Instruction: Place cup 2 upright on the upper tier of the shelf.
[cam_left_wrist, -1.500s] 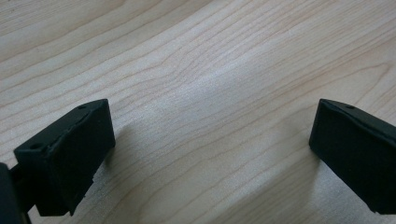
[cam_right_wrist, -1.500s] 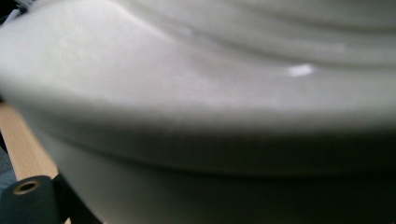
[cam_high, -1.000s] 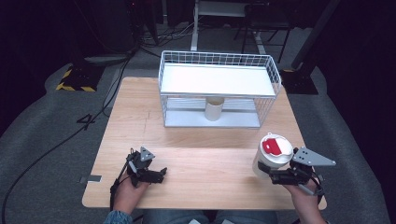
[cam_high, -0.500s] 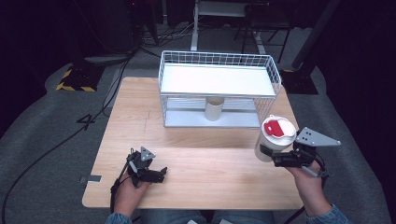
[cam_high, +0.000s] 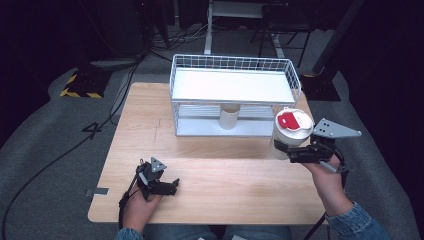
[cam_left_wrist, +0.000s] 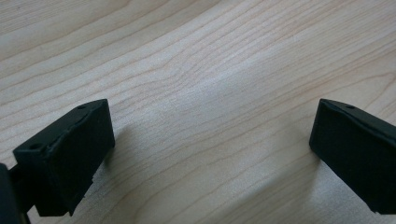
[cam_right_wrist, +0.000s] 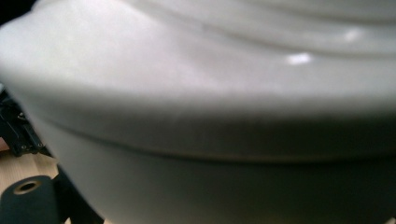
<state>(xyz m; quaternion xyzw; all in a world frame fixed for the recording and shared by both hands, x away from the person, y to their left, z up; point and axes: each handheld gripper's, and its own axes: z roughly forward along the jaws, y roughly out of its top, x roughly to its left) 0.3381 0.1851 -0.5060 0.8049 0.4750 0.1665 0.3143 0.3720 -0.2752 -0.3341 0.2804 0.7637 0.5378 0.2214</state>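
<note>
Clamped in the right tongs (cam_high: 282, 149), a white lidded cup (cam_high: 289, 134) with a red tab is held above the bench (cam_high: 225, 165), just beside the wire basket shelf (cam_high: 235, 92). Left tongs (cam_high: 172, 186) are rested apart on the bench.

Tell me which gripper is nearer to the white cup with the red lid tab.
Right. The right gripper is clamped on the white cup, lifted near the wire rack. The left gripper rests open on the table, far to the cup's left.
</note>
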